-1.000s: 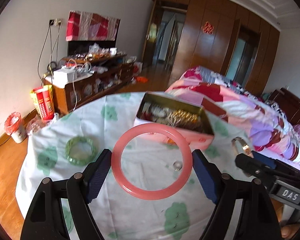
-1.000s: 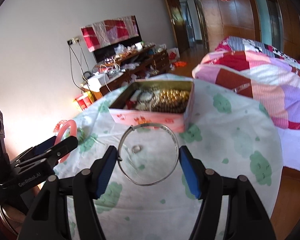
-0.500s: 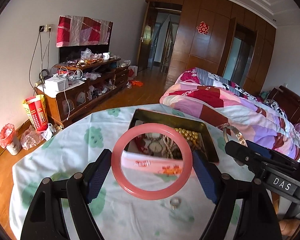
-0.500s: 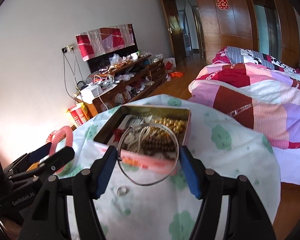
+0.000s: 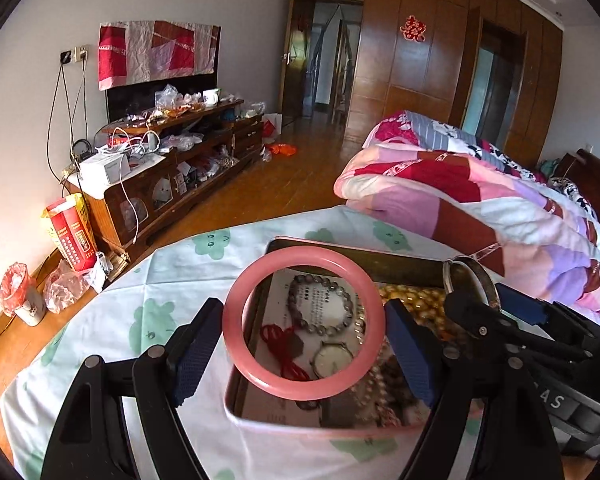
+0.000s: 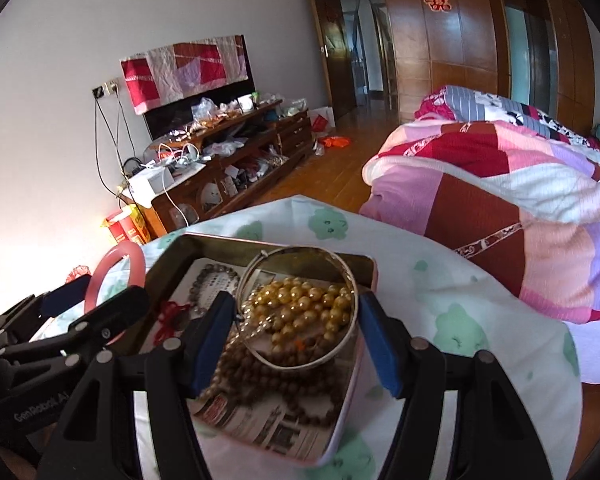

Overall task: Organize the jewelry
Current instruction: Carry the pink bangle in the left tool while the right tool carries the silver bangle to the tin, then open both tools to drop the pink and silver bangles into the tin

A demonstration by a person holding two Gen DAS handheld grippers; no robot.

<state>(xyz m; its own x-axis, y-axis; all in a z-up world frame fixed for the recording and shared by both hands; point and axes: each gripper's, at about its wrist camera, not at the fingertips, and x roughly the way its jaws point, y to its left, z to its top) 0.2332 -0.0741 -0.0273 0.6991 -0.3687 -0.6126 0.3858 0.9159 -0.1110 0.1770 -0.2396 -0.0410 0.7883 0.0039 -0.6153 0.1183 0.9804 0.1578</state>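
My left gripper (image 5: 304,344) is shut on a pink bangle (image 5: 236,344) and holds it over the left part of the open pink tin (image 5: 292,426). My right gripper (image 6: 296,332) is shut on a thin silver bangle (image 6: 350,340) and holds it over the tin (image 6: 340,432), above gold beads (image 6: 300,312) and brown beads (image 6: 268,376). The tin also holds a grey bead bracelet (image 5: 324,328), a red cord (image 5: 280,344) and a watch (image 5: 332,362). Each gripper shows in the other view, the right one (image 5: 480,292) and the left one (image 6: 108,280).
The tin stands on a round table with a white cloth with green prints (image 5: 148,280). A quilted bed (image 6: 520,208) lies to the right. A cluttered wooden TV cabinet (image 5: 172,160) stands along the left wall.
Both grippers have moved forward with their bangles, from above the cloth in front of the tin to above the tin's inside. The tin now fills the near view.
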